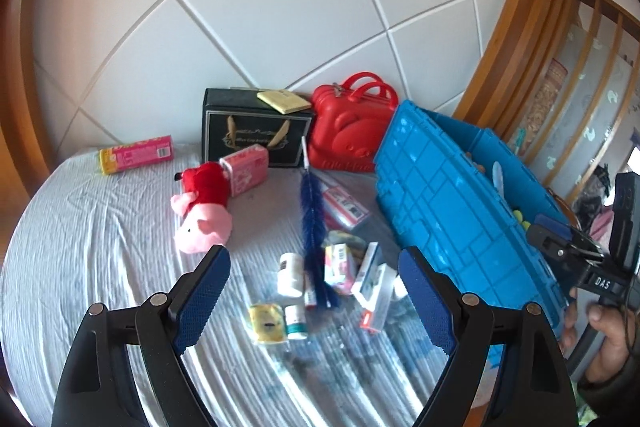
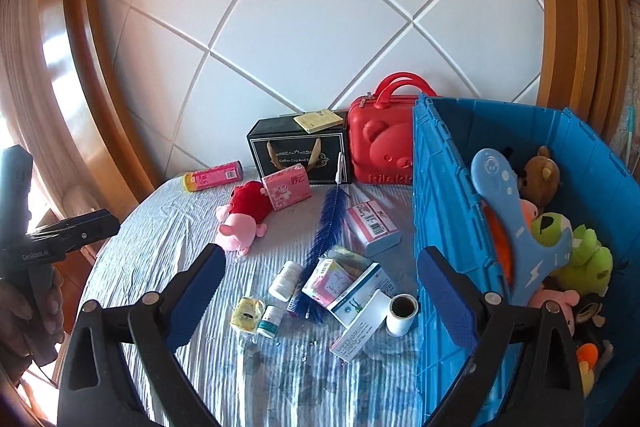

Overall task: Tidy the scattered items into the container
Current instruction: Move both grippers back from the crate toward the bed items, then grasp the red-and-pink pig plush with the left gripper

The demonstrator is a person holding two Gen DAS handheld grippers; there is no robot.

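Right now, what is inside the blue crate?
The blue crate holds soft toys: a brown bear, green frogs, plus a blue plastic toy. Anything beneath them is covered.

Left gripper (image 1: 316, 301) and right gripper (image 2: 322, 301) both hover, jaws spread wide, nothing held.
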